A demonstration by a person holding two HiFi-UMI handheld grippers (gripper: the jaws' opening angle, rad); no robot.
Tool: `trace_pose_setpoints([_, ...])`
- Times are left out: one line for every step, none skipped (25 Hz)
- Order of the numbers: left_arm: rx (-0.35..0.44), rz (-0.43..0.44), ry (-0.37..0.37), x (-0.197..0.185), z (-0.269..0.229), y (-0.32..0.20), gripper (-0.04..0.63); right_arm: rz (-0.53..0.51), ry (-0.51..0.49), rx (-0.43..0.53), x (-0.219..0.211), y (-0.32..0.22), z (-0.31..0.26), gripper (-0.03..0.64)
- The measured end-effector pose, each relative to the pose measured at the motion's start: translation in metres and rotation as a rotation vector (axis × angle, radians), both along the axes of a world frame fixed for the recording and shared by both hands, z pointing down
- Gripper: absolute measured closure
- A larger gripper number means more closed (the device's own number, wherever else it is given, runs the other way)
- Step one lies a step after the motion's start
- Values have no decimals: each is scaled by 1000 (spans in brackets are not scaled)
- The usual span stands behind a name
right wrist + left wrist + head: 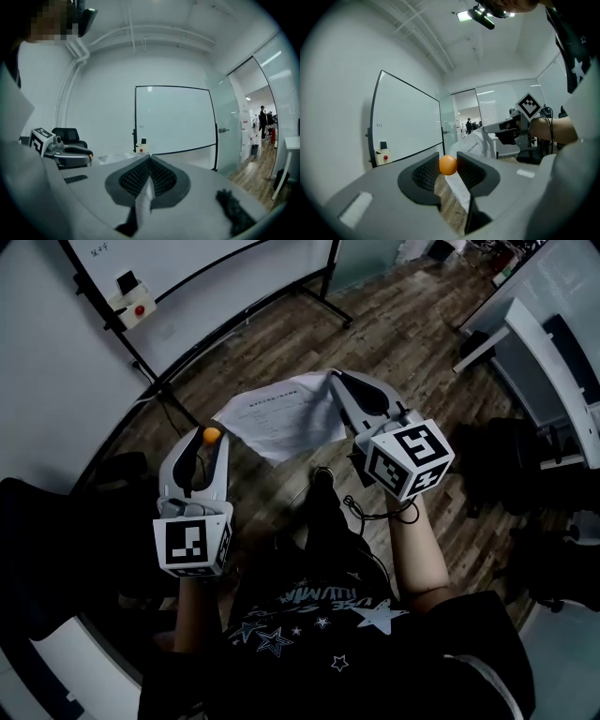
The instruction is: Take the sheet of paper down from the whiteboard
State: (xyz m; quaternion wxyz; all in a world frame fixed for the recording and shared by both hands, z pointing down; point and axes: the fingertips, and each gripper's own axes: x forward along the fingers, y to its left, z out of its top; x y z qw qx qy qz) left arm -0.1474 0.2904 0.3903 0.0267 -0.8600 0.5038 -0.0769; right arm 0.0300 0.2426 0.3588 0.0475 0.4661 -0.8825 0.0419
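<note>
Dark wood-plank floor (422, 324), white wall (103, 93), glass door (228, 140), black chair (70, 135), white desk (527, 329), ceiling light (464, 16)

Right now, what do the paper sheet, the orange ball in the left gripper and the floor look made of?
The sheet of paper: thin matte white paper with printed lines; it bends and droops from the right gripper.
The orange ball: smooth with a faint sheen, probably plastic; its core is not visible.
The floor: brown planks with grain and seams; solid wood or laminate, cannot tell.

A black star-printed T-shirt (323, 652); grey hand-held grippers (208, 435) (335, 378) bear black-and-white marker cubes (192, 545) (410, 457).
</note>
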Motion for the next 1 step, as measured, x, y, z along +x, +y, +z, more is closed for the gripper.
trace_pose_setpoints([1, 3, 1, 0, 1, -1, 469, 2, 1, -3, 0, -1, 2, 601])
